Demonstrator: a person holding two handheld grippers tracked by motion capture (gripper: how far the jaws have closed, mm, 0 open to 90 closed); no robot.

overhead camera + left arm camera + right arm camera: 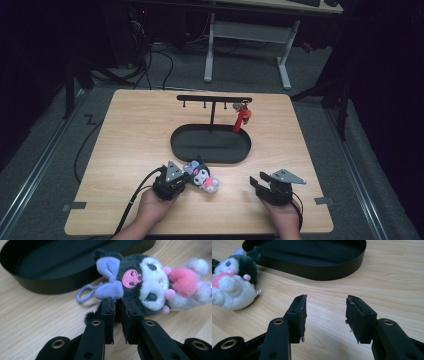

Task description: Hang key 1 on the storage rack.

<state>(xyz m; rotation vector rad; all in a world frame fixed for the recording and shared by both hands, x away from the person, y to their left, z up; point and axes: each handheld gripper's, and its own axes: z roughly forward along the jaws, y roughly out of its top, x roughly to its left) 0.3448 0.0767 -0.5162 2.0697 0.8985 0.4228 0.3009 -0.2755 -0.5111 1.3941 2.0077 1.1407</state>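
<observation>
A plush toy [202, 177] with a black hood, white face, purple bow and pink heart lies on the wooden table just in front of the black oval tray [175, 145]. My left gripper [185, 175] is at the toy's head. In the left gripper view its jaws stand almost together at the plush toy [150, 282], pinching dark fur under the bow, gripper [117, 301]. My right gripper [257, 181] rests open on the table to the right. In the right gripper view the gripper [325, 302] holds nothing, with the plush toy [234, 287] to its left.
A black rack with a hook bar [214, 98] rises from the tray, and a red keychain figure [242, 117] hangs at its right end. The tray's wall [37, 285] [324, 275] stands close behind the toy. A purple loop [83, 291] lies by the toy's head.
</observation>
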